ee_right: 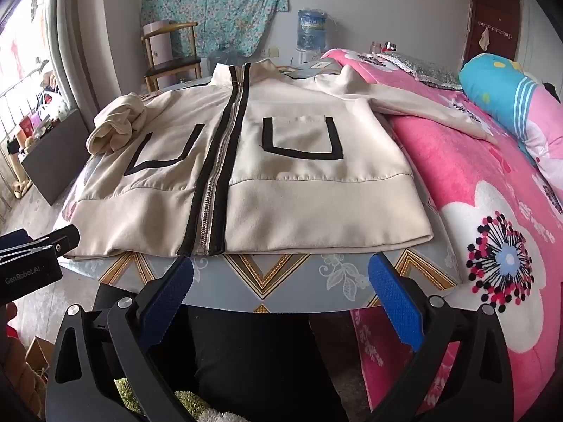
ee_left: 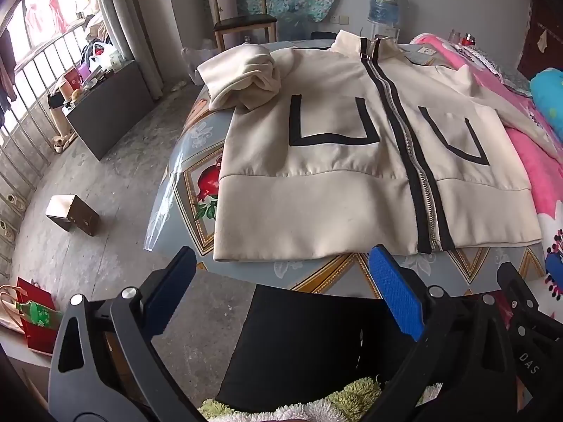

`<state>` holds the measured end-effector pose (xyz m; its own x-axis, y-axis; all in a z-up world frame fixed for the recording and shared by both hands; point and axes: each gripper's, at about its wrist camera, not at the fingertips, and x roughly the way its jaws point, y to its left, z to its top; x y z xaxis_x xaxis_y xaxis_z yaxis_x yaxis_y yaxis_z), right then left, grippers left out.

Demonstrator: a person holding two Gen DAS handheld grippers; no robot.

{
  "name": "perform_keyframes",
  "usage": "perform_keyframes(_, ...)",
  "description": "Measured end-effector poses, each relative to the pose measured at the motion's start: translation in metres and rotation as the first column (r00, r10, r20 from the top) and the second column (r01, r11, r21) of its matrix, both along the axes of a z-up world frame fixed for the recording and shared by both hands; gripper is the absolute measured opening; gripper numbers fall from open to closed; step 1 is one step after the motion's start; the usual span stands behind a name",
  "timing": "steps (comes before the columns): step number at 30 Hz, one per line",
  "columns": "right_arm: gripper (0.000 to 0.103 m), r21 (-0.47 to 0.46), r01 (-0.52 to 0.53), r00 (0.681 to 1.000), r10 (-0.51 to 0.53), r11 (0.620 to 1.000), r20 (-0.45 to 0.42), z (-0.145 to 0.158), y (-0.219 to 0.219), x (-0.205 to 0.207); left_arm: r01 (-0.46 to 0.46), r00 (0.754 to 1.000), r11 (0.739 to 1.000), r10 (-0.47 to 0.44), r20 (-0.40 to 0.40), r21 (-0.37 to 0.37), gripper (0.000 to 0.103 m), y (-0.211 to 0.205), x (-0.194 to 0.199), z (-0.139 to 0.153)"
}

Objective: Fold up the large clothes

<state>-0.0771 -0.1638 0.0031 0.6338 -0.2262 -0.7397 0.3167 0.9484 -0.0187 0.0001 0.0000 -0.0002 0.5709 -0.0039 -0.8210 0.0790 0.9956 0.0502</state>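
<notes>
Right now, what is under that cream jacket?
The jacket lies flat on a table with a blue-grey patterned cover; a pomegranate print shows beside it. One sleeve drapes onto the pink blanket. Anything directly beneath the jacket is hidden.

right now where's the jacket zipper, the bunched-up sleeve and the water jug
jacket zipper (ee_right: 214, 179), right wrist view, on the metal teeth midway down the front
bunched-up sleeve (ee_left: 242, 77), left wrist view, on the crumpled cream fabric
water jug (ee_right: 311, 30), right wrist view, on its blue body
</notes>
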Motion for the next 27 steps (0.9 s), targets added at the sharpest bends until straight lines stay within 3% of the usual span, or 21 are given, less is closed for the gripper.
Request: perform_keyframes(27,0.097,-0.027,-0.007,1.0,0.007,1.0,-0.019,0.0029,0.004,0.0019,0.001,1.0,1.0,-0.001,0.005,-0.007,0.095,-0.0034,-0.0036,0.0057)
